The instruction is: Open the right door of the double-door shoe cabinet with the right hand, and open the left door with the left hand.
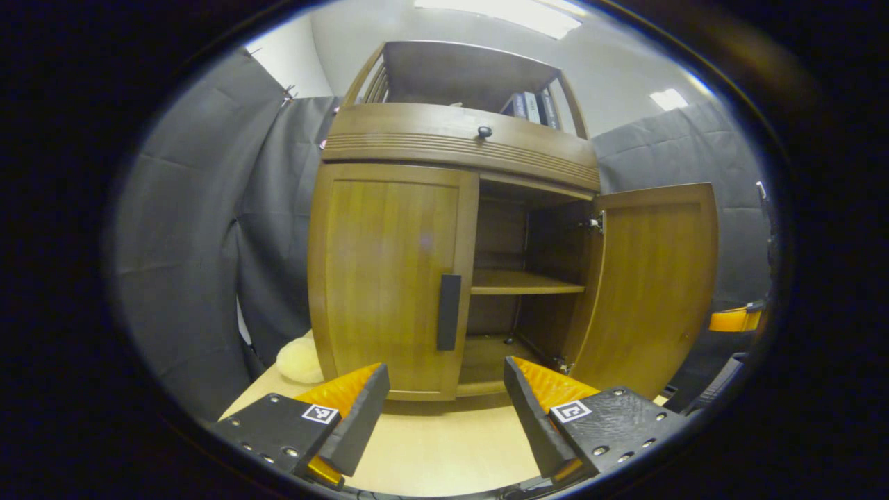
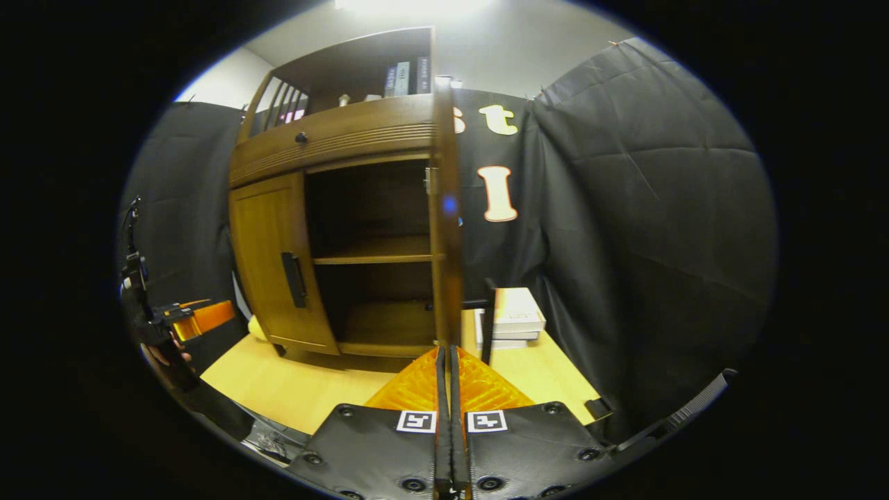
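One shoe cabinet (image 1: 451, 264) stands on one desk (image 1: 444, 444). It has two doors: the left door (image 1: 389, 278), which is closed, and the right door (image 1: 653, 285), which is swung open. There is one dark vertical handle (image 1: 448, 311) on the left door and one small round knob (image 1: 484, 131) on the band above the doors. Inside sits one shelf (image 1: 524, 282). On top stand about three books (image 2: 404, 78) (the spines are too small to count surely). One pale soft lump (image 1: 300, 361) lies beside the cabinet. Two flat boxes (image 2: 514, 316) are stacked on the desk. There are two hand-held grippers: the left one (image 1: 444, 396) and the right one (image 2: 445, 375).
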The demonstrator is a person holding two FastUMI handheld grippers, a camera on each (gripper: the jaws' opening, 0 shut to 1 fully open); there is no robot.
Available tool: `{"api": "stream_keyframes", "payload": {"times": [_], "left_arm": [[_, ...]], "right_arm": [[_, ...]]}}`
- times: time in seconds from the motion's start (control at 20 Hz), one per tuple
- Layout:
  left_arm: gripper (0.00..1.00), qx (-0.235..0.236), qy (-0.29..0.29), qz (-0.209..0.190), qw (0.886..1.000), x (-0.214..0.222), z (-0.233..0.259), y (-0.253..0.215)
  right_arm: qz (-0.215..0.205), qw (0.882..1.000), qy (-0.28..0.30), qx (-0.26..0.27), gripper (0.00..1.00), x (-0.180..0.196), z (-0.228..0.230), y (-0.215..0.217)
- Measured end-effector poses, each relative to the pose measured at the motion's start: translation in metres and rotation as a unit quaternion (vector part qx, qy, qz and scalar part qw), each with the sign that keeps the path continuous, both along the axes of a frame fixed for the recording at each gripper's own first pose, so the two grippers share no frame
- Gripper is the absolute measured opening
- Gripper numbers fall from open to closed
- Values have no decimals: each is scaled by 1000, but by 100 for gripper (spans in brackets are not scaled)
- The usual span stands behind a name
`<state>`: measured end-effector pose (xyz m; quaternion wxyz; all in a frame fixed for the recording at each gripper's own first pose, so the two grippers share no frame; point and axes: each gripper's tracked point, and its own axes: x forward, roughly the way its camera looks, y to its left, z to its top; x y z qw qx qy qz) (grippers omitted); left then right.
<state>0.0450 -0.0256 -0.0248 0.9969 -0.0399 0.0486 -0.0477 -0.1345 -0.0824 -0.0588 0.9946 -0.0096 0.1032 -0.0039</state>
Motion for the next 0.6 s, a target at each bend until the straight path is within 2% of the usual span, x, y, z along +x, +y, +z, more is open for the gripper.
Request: {"api": "stream_keyframes", "payload": {"times": [0.1, 0.15, 0.2, 0.35, 0.45, 0.55, 0.6], "left_arm": [[95, -3, -1, 11, 1000, -4, -2, 8], [95, -3, -1, 17, 1000, -6, -3, 12], [95, -4, 0, 23, 1000, -8, -4, 17], [95, -8, 2, 42, 999, -18, -8, 28], [95, -7, 5, 57, 998, -21, -9, 33], [95, -5, 8, 73, 997, -28, -15, 44], [95, -6, 10, 77, 997, -32, -19, 48]], "right_arm": [[29, 1000, -8, -2, 2, 9, 4, 25], [40, 999, -12, 0, 10, 15, 6, 35], [46, 999, -16, 3, 3, 21, 8, 43], [55, 998, -33, 9, 2, 38, 10, 58], [43, 998, -42, 13, 0, 52, 15, 60], [44, 997, -52, 30, 2, 65, 21, 68], [46, 997, -56, 34, 0, 71, 23, 71]]}}
